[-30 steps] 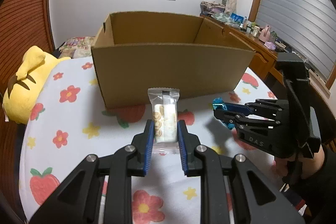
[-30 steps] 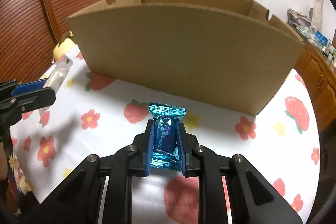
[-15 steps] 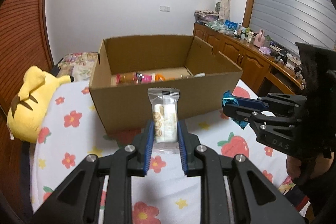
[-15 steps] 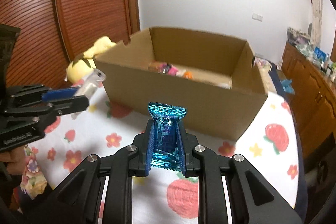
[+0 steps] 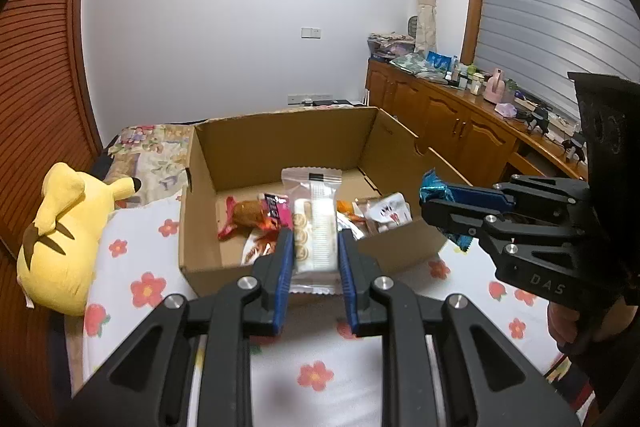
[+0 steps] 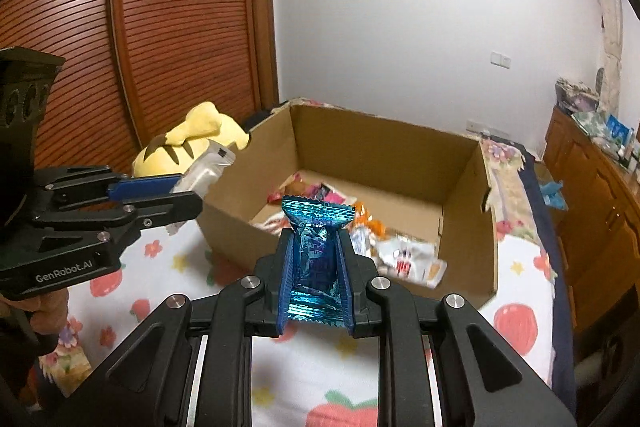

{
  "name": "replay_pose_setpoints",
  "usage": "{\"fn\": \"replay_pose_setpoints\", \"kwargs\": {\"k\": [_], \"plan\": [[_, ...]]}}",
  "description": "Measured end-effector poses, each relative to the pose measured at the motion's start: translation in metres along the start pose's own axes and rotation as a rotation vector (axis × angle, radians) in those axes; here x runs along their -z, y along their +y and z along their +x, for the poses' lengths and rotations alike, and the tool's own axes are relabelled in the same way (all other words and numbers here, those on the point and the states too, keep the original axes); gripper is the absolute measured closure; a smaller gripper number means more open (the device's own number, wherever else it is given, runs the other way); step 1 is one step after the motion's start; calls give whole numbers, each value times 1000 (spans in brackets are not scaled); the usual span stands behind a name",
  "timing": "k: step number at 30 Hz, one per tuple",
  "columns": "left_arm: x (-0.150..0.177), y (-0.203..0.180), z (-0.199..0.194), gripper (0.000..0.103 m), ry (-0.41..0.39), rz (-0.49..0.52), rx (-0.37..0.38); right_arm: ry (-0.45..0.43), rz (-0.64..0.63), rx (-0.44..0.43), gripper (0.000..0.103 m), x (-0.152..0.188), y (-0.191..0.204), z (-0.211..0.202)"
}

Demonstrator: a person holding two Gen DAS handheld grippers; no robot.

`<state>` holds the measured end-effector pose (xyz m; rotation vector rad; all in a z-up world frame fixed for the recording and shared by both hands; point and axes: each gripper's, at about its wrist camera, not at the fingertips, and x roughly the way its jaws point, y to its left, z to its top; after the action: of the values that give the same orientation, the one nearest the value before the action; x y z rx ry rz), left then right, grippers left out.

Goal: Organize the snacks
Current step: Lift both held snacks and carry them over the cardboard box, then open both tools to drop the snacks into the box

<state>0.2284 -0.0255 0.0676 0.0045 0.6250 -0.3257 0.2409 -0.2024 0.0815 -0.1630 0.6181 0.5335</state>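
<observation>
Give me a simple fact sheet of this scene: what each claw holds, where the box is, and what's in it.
left gripper: shut on a clear cookie packet
right gripper: shut on a blue foil snack
cardboard box: open, on the flowered cloth, ahead of both grippers
box contents: several wrapped snacks
beside box: yellow plush toy
snacks released: not yet

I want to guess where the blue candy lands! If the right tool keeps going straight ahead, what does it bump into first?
Probably the cardboard box. The right tool, shut on the blue candy, points over the near wall toward the snack packets inside. Depth is hard to judge, so it may clip that near wall first.
</observation>
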Motion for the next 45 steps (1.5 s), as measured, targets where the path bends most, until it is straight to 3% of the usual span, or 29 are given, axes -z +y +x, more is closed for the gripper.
{"fn": "replay_pose_setpoints", "kwargs": {"k": [24,27,45], "plan": [[-42,20,80,83,69,10,-35,31,37,-20,85,-28,-47,64],[-46,21,85,73,71,5,-42,42,48,-23,85,-27,-50,70],[-45,42,81,73,45,-20,-87,79,70,-21,80,-34,-49,100]]}}
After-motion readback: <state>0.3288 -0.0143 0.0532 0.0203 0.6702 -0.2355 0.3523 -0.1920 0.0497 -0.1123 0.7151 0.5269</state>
